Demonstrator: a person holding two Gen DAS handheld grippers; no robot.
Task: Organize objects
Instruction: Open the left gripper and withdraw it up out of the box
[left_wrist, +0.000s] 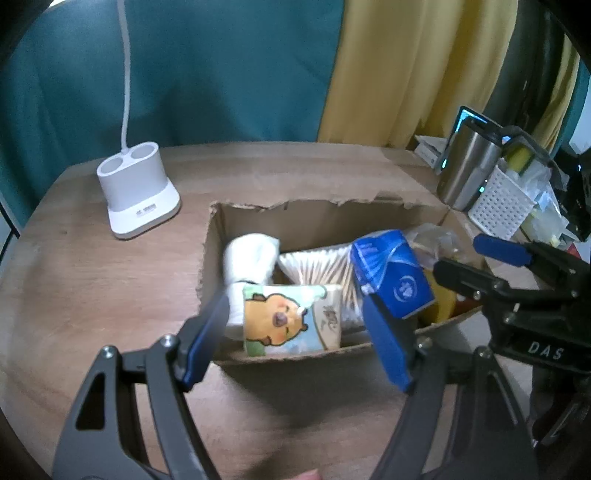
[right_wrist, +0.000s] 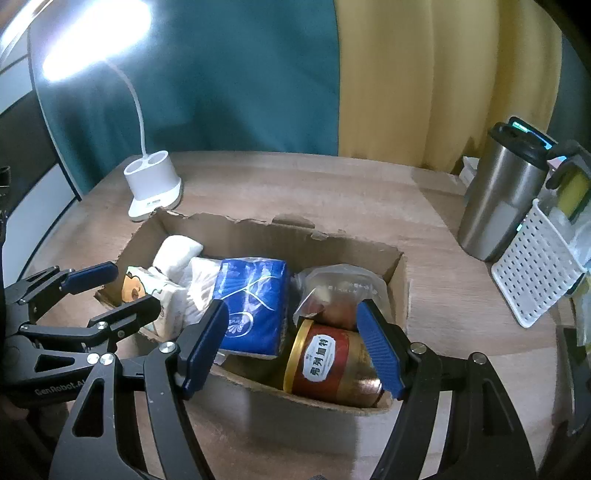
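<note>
Both grippers, left (left_wrist: 299, 332) and right (right_wrist: 291, 339), spread wide and empty over the ragged-edged cardboard box (right_wrist: 258, 229): glossy blue tissue pack (right_wrist: 251, 299), round red tin (right_wrist: 328, 362).

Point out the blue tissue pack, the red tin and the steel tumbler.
blue tissue pack (right_wrist: 255, 295), right wrist view, on its top face.
red tin (right_wrist: 332, 363), right wrist view, on its labelled side.
steel tumbler (right_wrist: 496, 199), right wrist view, on its body.

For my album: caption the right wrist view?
Open blue fingers hover over red-gold tin in torn cardboard box.
</note>
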